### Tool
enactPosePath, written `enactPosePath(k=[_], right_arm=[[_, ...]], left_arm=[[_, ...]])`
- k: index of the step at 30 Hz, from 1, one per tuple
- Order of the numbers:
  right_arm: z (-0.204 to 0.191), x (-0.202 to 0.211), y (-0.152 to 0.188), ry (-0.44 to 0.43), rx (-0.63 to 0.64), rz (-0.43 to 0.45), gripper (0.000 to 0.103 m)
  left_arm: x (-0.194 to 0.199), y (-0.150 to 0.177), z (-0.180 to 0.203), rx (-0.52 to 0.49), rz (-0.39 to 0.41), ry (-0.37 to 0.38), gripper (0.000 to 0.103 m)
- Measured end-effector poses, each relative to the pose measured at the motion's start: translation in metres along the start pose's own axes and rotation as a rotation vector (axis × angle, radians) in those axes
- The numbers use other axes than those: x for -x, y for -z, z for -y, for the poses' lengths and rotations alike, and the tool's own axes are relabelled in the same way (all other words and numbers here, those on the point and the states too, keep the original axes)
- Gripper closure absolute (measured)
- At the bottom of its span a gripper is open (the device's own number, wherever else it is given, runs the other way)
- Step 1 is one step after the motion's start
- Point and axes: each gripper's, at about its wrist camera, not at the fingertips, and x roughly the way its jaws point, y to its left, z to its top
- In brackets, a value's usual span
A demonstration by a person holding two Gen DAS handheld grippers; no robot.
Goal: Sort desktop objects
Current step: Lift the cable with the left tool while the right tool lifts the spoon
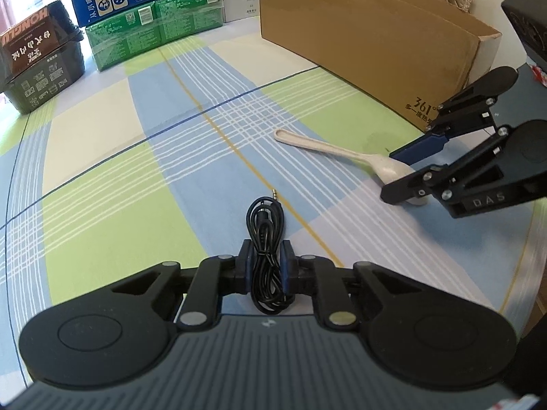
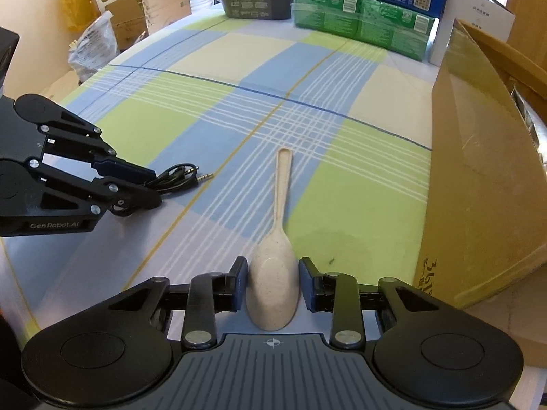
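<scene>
A coiled black audio cable (image 1: 265, 218) with a gold plug lies on the checked tablecloth (image 1: 119, 184). My left gripper (image 1: 266, 249) is shut on the coil, its blue pads squeezing the middle. In the right wrist view the left gripper (image 2: 155, 188) sits at the left, with the cable (image 2: 177, 176) sticking out past its tips. A cream speckled spoon (image 2: 283, 184) lies flat, handle pointing away. My right gripper (image 2: 272, 266) is shut on the spoon's bowl, a pad against each side. The left wrist view shows the right gripper (image 1: 389, 174) over the spoon (image 1: 318, 145).
A long open cardboard box (image 1: 359, 34) stands along the right side of the table, close to the right gripper, and shows as a tall wall (image 2: 478, 171). Green and blue cartons (image 1: 154, 30) and a dark basket (image 1: 37, 68) line the far edge. Bags and envelopes (image 2: 102, 17) lie beyond the table.
</scene>
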Motion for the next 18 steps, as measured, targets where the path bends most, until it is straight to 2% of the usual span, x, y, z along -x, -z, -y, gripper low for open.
enactPosePath(k=[18], right_arm=[[-0.006,0.032,-0.009,0.004,0.023,0.059,0.073]], left_arm=[[0.023,-0.002,0.0,0.016,0.023,0.019,0.092]])
